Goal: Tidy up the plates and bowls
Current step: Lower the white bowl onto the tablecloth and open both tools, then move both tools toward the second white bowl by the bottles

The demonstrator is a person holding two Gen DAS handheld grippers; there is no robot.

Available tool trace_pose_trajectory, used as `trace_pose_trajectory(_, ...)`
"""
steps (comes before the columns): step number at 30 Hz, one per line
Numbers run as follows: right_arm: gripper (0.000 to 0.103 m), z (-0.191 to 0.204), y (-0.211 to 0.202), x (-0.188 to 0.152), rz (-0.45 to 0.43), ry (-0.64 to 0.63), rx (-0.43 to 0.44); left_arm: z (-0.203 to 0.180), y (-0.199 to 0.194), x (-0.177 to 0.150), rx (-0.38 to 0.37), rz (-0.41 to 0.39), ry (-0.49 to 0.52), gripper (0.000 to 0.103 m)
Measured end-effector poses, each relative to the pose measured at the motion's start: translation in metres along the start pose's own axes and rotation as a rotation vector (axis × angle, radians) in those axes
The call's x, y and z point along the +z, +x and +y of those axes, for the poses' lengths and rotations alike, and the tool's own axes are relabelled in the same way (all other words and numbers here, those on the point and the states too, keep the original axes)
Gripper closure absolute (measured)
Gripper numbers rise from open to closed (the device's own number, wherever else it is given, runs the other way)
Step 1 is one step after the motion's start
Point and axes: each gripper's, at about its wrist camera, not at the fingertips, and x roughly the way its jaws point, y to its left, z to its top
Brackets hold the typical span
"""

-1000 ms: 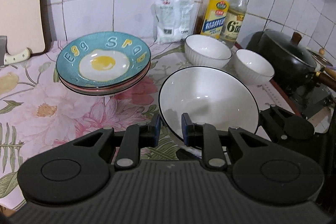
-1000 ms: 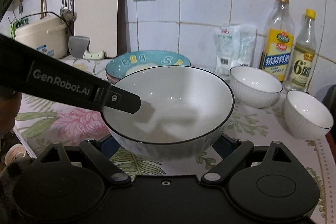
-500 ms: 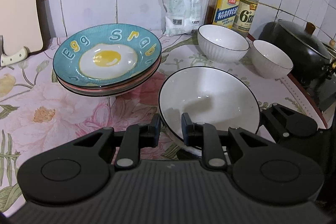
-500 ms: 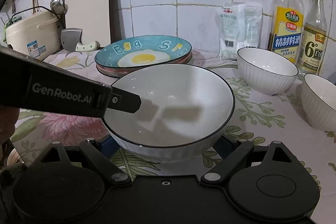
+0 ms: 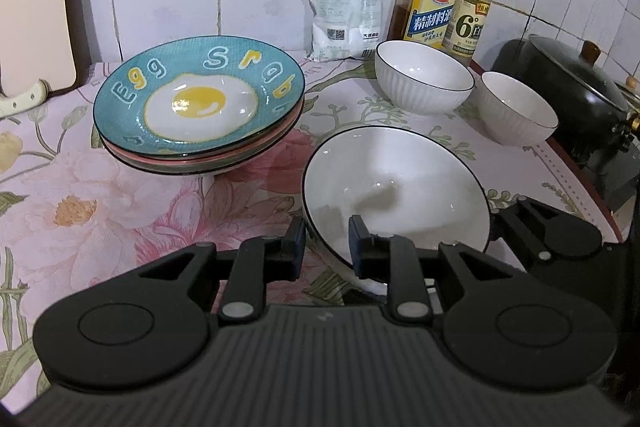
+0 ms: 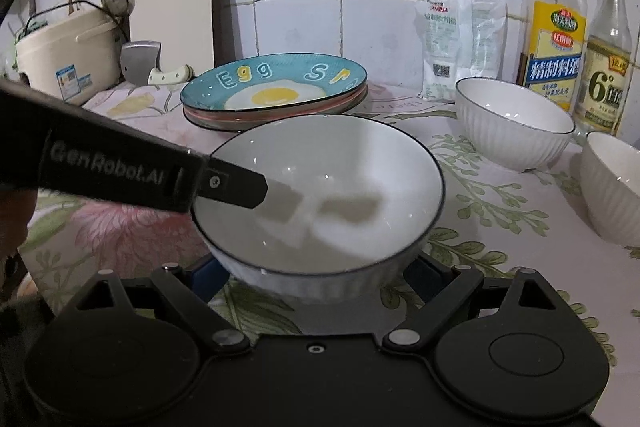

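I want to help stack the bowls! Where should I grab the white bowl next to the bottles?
Pinch the near rim of the white bowl, one finger inside and one outside, coming from the front. It sits upright and open, so its thin rim is free there, while the bottles stand close behind and a smaller bowl crowds its right.

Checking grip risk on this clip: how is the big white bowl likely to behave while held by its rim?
The big white bowl looks like glazed ceramic, so probably stiff, fairly heavy and breakable. Its shiny surface may be slippery. The left gripper pinches only the rim wall, so it could tilt; the right gripper's fingers spread beside the base might steady it.
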Motion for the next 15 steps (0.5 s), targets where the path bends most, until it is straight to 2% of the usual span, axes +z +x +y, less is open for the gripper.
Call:
trace_pose_trajectory(2,0.007,0.002,-0.006,-0.004,0.005,-0.029,-0.001,0.001,-0.001,-0.001,-0.021,0.025,-0.014,0.058)
trace_pose_trajectory(4,0.006,0.002,-0.014,-0.009,-0.002,-0.043,-0.013,-0.001,-0.005,-0.003,-0.051,0.033,-0.019,0.058)
trace_pose_trajectory(8,0.006,-0.005,-0.036,-0.015,-0.021,-0.035,0.002,-0.01,-0.023,-0.007,-0.016,-0.007,0.019,0.056)
trace_pose_trajectory(15,0.007,-0.019,-0.086,-0.018,-0.108,-0.035,-0.01,-0.024,-0.053,-0.007,-0.025,-0.018,0.041,0.053)
